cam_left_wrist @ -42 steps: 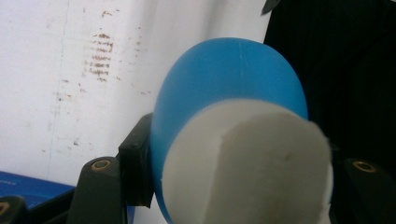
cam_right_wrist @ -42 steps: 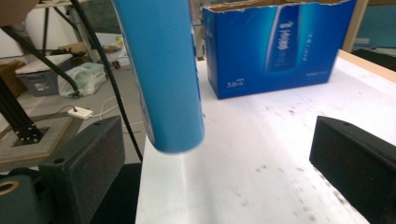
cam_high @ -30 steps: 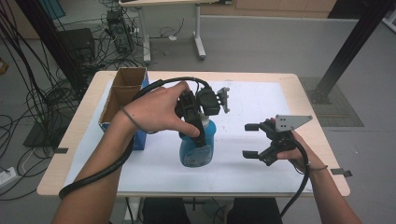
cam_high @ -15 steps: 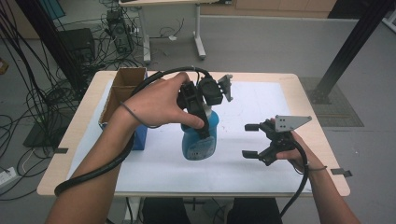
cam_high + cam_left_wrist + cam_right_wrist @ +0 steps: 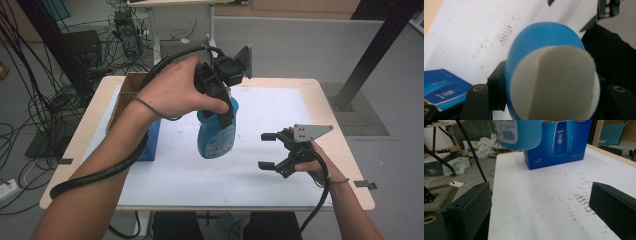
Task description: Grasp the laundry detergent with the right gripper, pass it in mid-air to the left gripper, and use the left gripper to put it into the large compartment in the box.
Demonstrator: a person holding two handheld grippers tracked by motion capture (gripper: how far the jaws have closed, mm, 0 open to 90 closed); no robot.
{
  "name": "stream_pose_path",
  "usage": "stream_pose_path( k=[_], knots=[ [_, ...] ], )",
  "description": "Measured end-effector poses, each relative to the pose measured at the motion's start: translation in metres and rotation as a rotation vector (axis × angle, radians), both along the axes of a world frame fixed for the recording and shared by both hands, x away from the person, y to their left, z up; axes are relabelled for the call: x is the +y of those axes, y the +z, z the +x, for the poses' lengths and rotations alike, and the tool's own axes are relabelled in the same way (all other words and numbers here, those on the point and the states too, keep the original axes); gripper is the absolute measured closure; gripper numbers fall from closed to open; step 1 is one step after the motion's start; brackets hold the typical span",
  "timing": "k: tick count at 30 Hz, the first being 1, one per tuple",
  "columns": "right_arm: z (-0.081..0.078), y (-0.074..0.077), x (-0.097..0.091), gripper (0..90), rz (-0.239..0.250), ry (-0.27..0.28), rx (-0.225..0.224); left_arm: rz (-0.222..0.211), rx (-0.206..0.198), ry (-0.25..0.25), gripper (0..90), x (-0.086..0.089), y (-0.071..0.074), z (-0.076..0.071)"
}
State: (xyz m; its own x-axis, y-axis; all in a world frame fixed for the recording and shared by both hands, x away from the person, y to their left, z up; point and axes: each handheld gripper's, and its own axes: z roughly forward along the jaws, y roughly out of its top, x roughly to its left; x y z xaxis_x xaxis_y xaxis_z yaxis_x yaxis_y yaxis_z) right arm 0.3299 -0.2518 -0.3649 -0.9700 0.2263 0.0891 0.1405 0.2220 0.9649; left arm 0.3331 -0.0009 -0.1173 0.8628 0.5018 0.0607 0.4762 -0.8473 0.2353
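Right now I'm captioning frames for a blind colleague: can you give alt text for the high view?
The left hand-held gripper holds a blue bottle lifted above the white table mat. The right hand-held gripper rests open nearby; a blue box stands at left.

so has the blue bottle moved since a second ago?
Yes. The blue bottle, held in the left claw, has lifted off the white mat.

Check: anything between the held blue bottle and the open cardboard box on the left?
Nothing visible. The left tool holds the bottle off the table. The blue carton stands against the box, lower than the bottle, not across the way to the open top.
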Motion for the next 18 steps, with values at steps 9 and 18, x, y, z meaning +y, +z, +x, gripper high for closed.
stream_pose_path(
  k=[9, 18],
  knots=[
    [-0.002, 0.004, 0.002, 4.7, -0.002, 0.005, -0.009, -0.014, -0.011, 0.132, 37.4, 0.001, 0.031, 0.017],
    [-0.002, 0.007, 0.002, 4.6, 0.002, 0.0, -0.02, -0.033, -0.035, 0.267, 37.4, 0.014, 0.056, 0.041]
  ],
)
